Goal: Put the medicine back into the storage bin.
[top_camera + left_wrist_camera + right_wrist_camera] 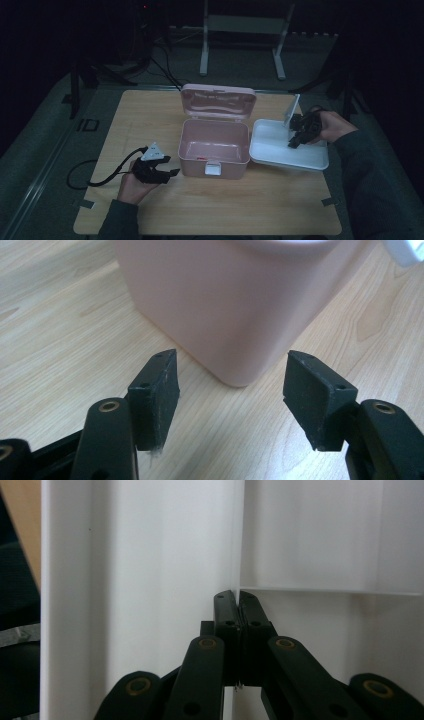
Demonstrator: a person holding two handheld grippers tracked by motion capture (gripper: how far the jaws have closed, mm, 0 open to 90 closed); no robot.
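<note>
so the thin white plastic lid stands up on its edge over the shallow white plastic tray, right of the open pink plastic box. the right gripper pinches the lid's edge, jaws pressed tight on it. i think it is best to lift slowly, since the lid looks smooth and slippery. the left gripper rests with jaws spread by the box's rounded corner on the pale wooden table.

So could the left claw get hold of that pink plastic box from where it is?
Probably yes: the left claw stands open right beside the pink plastic box, with bare wooden table between them.
</note>
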